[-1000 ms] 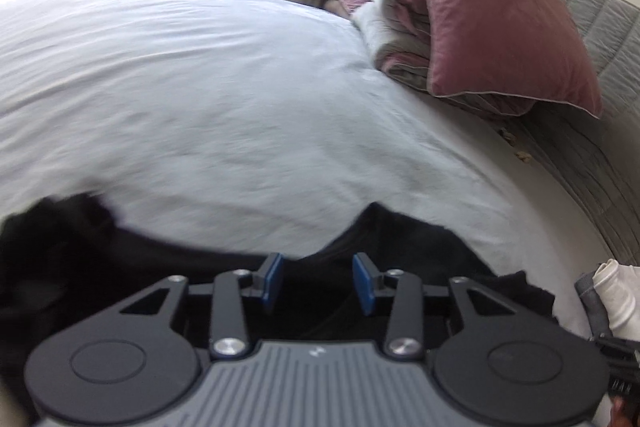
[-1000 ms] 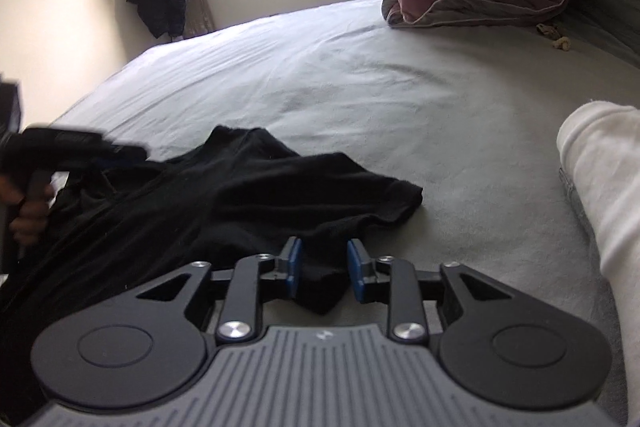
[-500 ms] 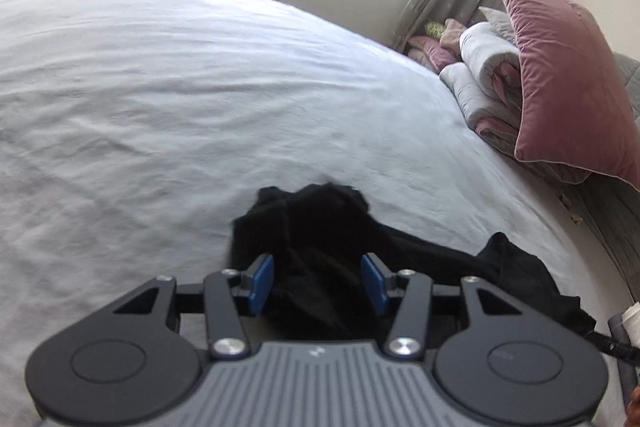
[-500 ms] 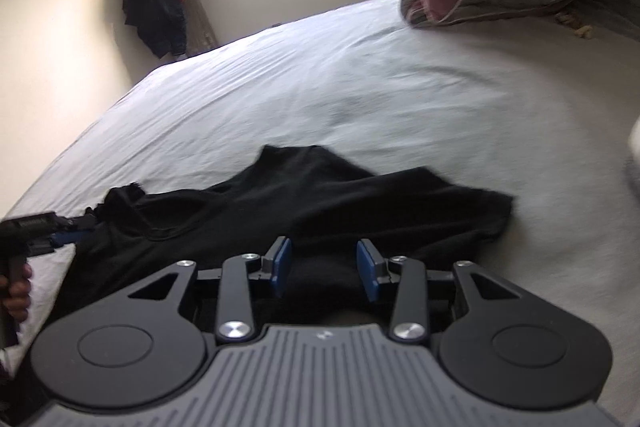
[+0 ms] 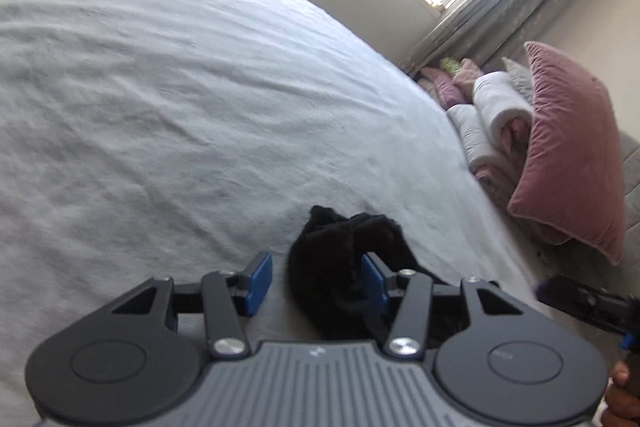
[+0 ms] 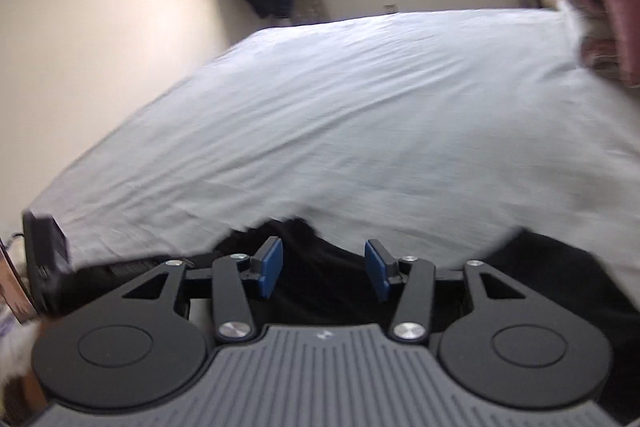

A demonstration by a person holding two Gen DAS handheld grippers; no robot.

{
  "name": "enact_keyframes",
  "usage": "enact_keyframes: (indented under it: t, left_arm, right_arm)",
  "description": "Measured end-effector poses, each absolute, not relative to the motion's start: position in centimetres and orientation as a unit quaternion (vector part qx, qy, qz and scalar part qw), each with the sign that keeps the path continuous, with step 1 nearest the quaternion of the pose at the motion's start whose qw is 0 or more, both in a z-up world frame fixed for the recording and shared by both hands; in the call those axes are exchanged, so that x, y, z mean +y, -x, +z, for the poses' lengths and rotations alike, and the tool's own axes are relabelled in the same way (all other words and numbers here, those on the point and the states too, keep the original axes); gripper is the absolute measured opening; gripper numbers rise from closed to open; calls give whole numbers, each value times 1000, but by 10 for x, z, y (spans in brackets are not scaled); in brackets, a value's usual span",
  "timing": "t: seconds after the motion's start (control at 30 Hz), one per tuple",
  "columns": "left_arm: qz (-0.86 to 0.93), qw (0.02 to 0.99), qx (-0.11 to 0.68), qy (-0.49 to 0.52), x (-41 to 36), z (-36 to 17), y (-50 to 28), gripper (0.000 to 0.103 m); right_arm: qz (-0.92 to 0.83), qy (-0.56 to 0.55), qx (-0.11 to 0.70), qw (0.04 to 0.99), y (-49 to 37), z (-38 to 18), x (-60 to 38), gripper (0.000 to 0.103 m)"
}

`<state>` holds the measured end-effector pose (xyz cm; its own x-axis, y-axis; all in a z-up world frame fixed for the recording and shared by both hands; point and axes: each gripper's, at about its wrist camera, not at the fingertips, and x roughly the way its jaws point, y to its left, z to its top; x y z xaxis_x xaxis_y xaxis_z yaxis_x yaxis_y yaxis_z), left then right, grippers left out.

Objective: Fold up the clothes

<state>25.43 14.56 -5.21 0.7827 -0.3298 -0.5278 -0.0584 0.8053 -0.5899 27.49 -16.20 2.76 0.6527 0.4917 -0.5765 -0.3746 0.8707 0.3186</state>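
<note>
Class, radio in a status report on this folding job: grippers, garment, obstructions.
Left gripper open, black garment bunched between its fingers. Right gripper opening over the same cloth. Bed sheet ahead shows no obstruction.

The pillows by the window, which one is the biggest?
The dusty-pink velvet pillow, standing tilted on a corner against the rolled white bedding. The other pink cushions behind look much smaller and lie low.

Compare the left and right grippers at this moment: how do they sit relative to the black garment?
The left gripper has bare bedsheet beside one blue pad and a bunched end of the black garment against the other; the right gripper has black cloth across its whole gap. The left view is fairly sharp; the right view is motion-blurred, its jaws opening. Both stand apart, pressing nothing.
</note>
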Motion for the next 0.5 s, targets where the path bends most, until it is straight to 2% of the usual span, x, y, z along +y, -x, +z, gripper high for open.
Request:
enact_keyframes:
  t: [0.07, 0.17, 0.2, 0.43, 0.47, 0.5]
  left_arm:
    - [-79, 893, 316, 309, 143, -55, -256, 44]
    - [-64, 895, 319, 304, 141, -58, -258, 19]
    - [-58, 895, 320, 305, 142, -59, -258, 7]
    - [-55, 889, 299, 343, 170, -50, -251, 5]
    - [-53, 890, 293, 345, 176, -47, -249, 5]
    - [-51, 891, 287, 347, 181, -44, -247, 5]
  right_arm:
    - [247, -100, 350, 898, -291, 23, -145, 50]
    - [230, -125, 367, 893, -318, 14, -129, 50]
    - [222, -132, 373, 891, -326, 11, -125, 50]
    - [188, -145, 409, 881, -354, -20, -102, 50]
    - [189, -145, 412, 879, -355, -25, -100, 47]
    - [189, -138, 410, 882, -355, -28, -96, 39]
